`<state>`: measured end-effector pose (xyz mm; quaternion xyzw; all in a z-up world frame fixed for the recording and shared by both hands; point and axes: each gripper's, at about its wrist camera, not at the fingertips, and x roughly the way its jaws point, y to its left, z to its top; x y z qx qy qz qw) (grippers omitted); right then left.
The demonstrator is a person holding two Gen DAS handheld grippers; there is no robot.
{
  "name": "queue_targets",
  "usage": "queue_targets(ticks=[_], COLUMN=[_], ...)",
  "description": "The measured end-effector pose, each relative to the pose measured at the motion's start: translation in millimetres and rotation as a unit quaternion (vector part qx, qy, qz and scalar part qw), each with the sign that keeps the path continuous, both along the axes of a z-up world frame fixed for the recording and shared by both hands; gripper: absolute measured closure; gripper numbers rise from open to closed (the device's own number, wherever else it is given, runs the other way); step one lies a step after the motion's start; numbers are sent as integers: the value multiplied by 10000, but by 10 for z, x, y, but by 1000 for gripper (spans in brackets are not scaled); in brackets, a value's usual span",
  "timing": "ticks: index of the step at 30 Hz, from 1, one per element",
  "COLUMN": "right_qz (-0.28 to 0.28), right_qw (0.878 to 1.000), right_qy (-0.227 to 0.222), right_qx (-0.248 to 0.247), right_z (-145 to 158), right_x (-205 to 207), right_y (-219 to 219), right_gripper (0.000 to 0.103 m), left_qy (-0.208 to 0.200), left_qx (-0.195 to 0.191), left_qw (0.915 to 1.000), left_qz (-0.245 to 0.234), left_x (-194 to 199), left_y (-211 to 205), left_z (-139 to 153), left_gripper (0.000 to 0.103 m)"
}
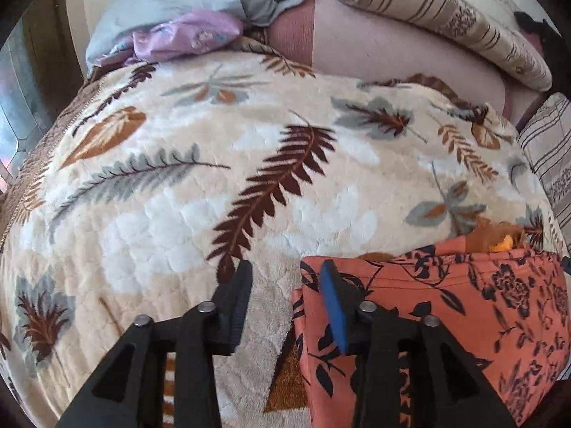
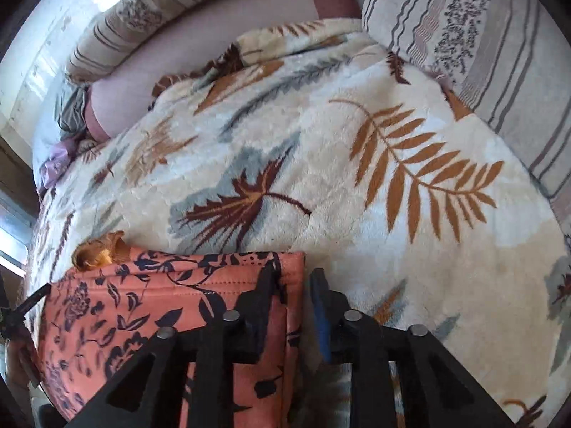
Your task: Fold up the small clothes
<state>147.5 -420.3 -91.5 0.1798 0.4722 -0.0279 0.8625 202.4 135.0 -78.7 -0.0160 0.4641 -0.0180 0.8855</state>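
Claws (image 1: 285,278) (image 2: 294,278) apart, straddling garment (image 1: 446,303) (image 2: 142,306) edges

The coral garment (image 1: 446,306) (dark floral print) lies folded flat on the blanket (image 1: 200,164).

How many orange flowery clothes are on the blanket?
1. The orange flowery cloth lies folded on the blanket's near edge, between the left gripper and right gripper. Others may be hidden.
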Motion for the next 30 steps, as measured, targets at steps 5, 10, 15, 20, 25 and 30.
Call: queue_targets(ticks=[5,10,15,20,25,30], right_qz=[-137,910,1442,35,324,392], right_qw=[9969,9845,9771,9814,9717,9491], right_qy=[-735,-725,13,131,-432,-138], right_qx=[260,1315,1562,1917,2298,3121], right_z=[623,832,220,-58,372,79], right_x=[-505,-921,-1000,-978,-1383,-1884], right_y=[-29,650,1091,607,723,1100], right_gripper=[29,29,28,28,27,26], left_qy=[-749,-1062,-214,507,-79,-128], left_qx=[-351,-145,298,-160,-172,-392], left_qw=[9965,9891,9934,9986,9998,9988], left_qz=[-116,-1011,-1088,-52,13,-261], left_x=[-635,-1318,-1425,-1330,-1585,-1744], left_y=[83,-424,-672,-286,-250,-483], left_z=[645,761,54,-247,114,176], left_gripper=[54,31,30,22,23,23])
